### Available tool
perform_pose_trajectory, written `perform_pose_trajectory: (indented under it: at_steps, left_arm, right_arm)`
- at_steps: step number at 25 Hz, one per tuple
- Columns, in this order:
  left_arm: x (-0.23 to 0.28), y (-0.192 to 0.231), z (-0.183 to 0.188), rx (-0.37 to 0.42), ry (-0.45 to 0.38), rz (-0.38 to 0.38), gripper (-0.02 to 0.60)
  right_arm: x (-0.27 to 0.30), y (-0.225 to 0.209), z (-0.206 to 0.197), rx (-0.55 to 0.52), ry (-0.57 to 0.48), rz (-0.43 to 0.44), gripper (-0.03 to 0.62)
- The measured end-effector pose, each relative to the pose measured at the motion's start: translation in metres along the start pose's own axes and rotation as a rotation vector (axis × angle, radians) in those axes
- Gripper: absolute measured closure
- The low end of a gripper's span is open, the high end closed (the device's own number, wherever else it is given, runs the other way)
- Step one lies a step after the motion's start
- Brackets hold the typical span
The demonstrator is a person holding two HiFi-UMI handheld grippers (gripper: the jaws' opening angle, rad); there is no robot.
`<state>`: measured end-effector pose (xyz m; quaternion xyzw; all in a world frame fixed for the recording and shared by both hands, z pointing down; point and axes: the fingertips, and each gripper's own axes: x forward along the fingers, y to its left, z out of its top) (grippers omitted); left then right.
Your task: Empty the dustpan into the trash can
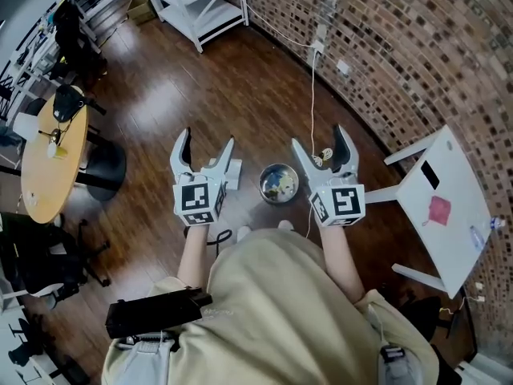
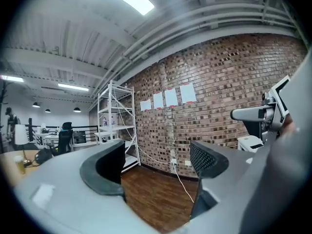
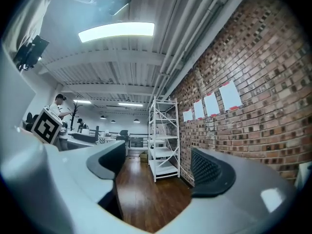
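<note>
Both empty, jaws apart — left gripper [image 1: 208, 139], right gripper [image 1: 318, 138]; trash can [image 1: 278, 183] seen between.

The person wore a loose beige cloth top [image 1: 272, 311] with short sleeves. Ahead of that top, the pale grey plastic left gripper [image 1: 208, 140] and the matching pale grey plastic right gripper [image 1: 319, 139] each carried a white cube with black square markers [image 1: 198, 201]. Their curved jaws were lined in black, the pads [image 2: 207, 157] finely dimpled. A black boxy device [image 1: 156, 313] sat at the top's left edge, and a small grey buckle [image 1: 390, 353] at its right.
</note>
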<state>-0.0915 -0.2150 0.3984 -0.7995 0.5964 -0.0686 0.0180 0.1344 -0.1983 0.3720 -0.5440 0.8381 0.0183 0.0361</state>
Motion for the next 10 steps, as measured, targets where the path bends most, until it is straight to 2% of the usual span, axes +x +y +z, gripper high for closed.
perform_pose_trajectory:
  at_steps: [4,10]
  left_arm:
    - [0.001,-0.002,0.007,-0.02,-0.03,0.02,0.169]
    - [0.002,-0.01,0.011,-0.033,-0.035,0.002,0.17]
  right_arm:
    - [-0.006,-0.011,-0.001,-0.004,0.008,-0.036,0.187]
    - [-0.012,-0.013,-0.005,-0.004,0.026,-0.045,0.187]
